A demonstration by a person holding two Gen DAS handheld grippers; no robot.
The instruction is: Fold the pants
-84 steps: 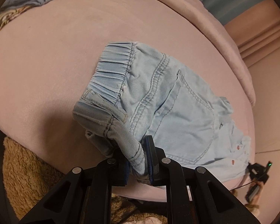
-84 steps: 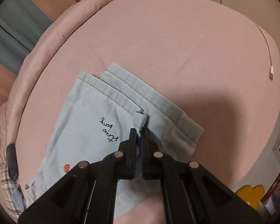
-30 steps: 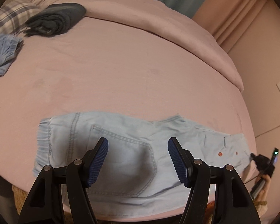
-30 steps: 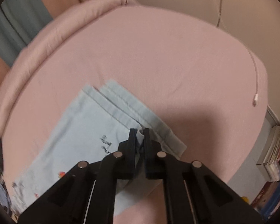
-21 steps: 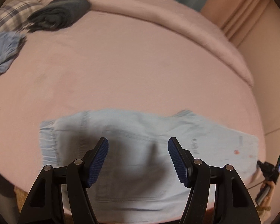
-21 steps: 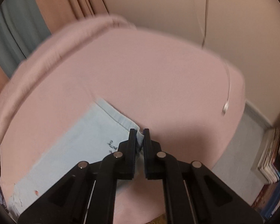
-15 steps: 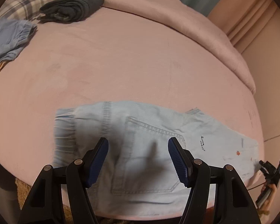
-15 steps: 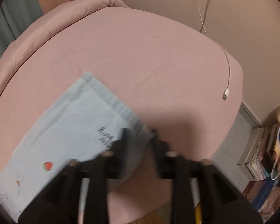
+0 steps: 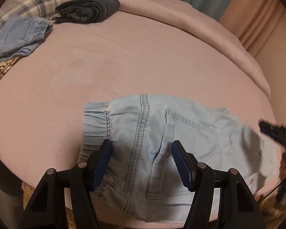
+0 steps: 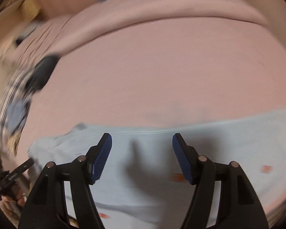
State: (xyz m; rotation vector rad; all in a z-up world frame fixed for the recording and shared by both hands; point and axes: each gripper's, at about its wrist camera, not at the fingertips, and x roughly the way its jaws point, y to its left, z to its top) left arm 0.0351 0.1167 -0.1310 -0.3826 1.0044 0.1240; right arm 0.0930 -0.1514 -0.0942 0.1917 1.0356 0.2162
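Pale blue denim, a pair of light-washed pants with an elastic waistband (image 9: 152, 145), lies flat near the front edge of the pink plush bedspread (image 9: 143, 61), folded lengthwise with the back pocket up. The left gripper (image 9: 142, 159) hovers over the waistband end, fingers spread and holding nothing. The right gripper (image 10: 142, 152), whose jaws have just been opening, hangs over the leg section with only cloth beneath them, not pinched.

The risk, as I judge it, is the overhang: the near side of the pants droops past the bedspread's front edge, so a grab that catches only the top layer could peel the halves apart or drag the garment off. The right view is heavily smeared, so a closing pinch there would be poorly aimed.

The left view alone shows the waistband gathers, pocket stitching, a folded blue denim garment (image 9: 21, 36) and a rolled dark grey garment (image 9: 87, 9) at the bedspread's far left. The right view alone shows small red marks on the leg cloth (image 10: 266, 168).
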